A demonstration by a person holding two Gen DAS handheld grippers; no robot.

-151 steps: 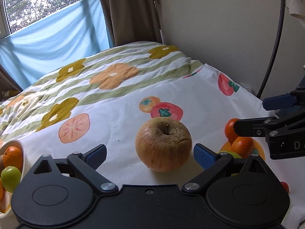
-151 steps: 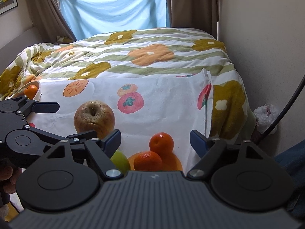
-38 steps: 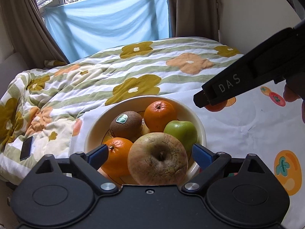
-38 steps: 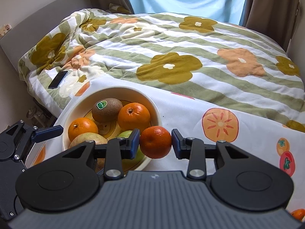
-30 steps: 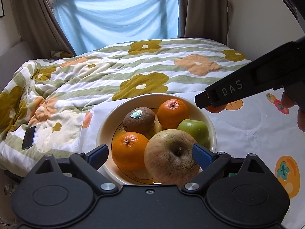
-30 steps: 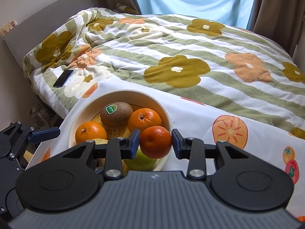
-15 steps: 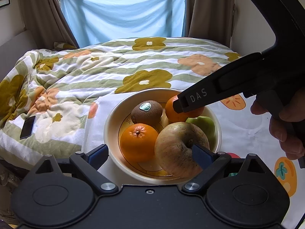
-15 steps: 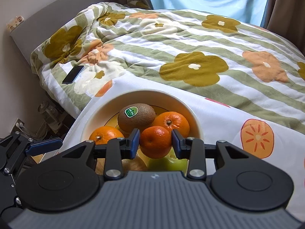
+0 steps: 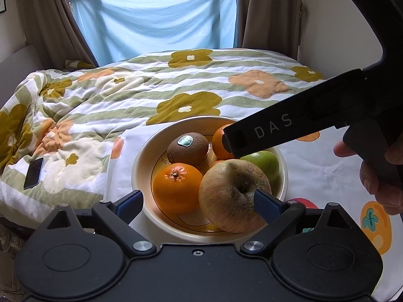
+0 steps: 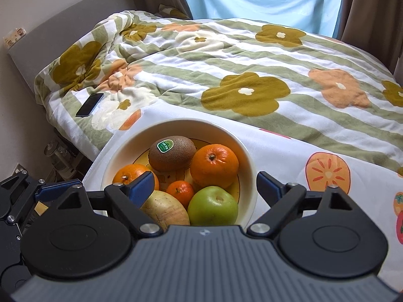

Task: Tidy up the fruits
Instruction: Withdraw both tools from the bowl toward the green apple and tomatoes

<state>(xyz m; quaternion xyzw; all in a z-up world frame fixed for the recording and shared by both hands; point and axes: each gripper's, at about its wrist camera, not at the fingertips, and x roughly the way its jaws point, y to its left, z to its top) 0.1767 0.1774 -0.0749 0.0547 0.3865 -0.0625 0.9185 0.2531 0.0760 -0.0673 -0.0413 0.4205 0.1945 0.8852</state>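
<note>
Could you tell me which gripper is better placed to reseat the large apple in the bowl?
Left, probably. The large apple lies at the near edge of the bowl, between the open jaws of the left gripper. The right gripper, also open, is centred over other fruit.

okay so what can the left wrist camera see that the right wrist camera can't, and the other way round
Only the left wrist view shows the person's hand holding the right tool, and the big apple's stem dimple.

Only the right wrist view shows the small mandarin at the bowl's centre, and the open right gripper from behind.

Both show the bowl, kiwi, two oranges, green apple, big apple, phone and open left gripper.
</note>
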